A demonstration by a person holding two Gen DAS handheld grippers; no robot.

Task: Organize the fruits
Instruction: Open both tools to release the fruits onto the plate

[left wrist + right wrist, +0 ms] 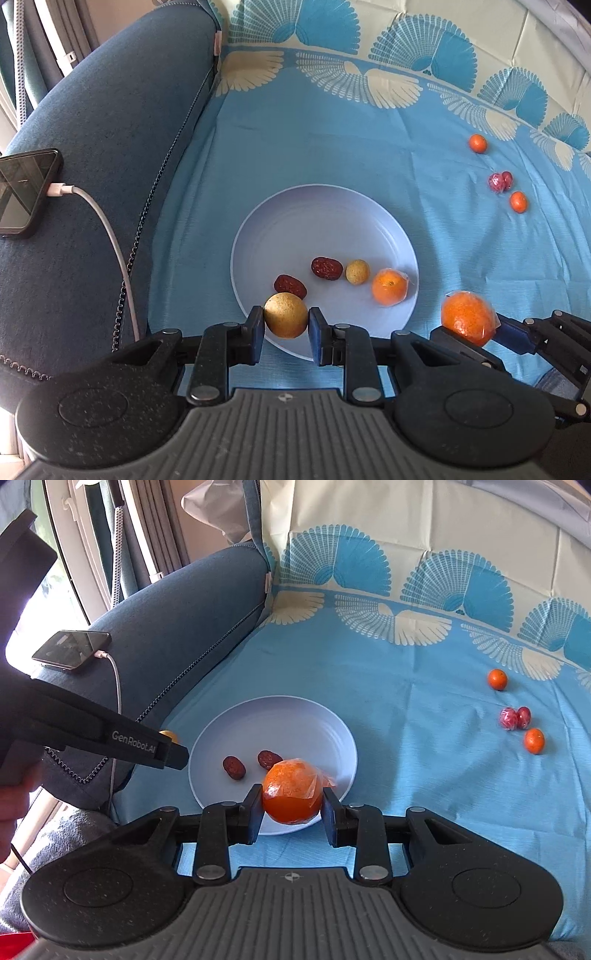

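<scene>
My left gripper (286, 320) is shut on a round tan fruit (285, 314), held over the near rim of the pale lilac plate (325, 218). On the plate lie two dark red dates (326, 268), a small tan fruit (357, 271) and a plastic-wrapped orange (388, 286). My right gripper (291, 800) is shut on a wrapped orange (291, 792) above the plate's (288, 720) near edge; that orange (468, 317) also shows at the right of the left wrist view. The left gripper's (173, 747) finger reaches in from the left of the right wrist view.
Two small oranges (478, 143) (518, 201) and a wrapped red fruit pair (500, 181) lie on the blue patterned cloth (369, 147) at the far right. A phone (26, 192) on a white cable (107, 236) rests on the blue sofa arm (110, 129) to the left.
</scene>
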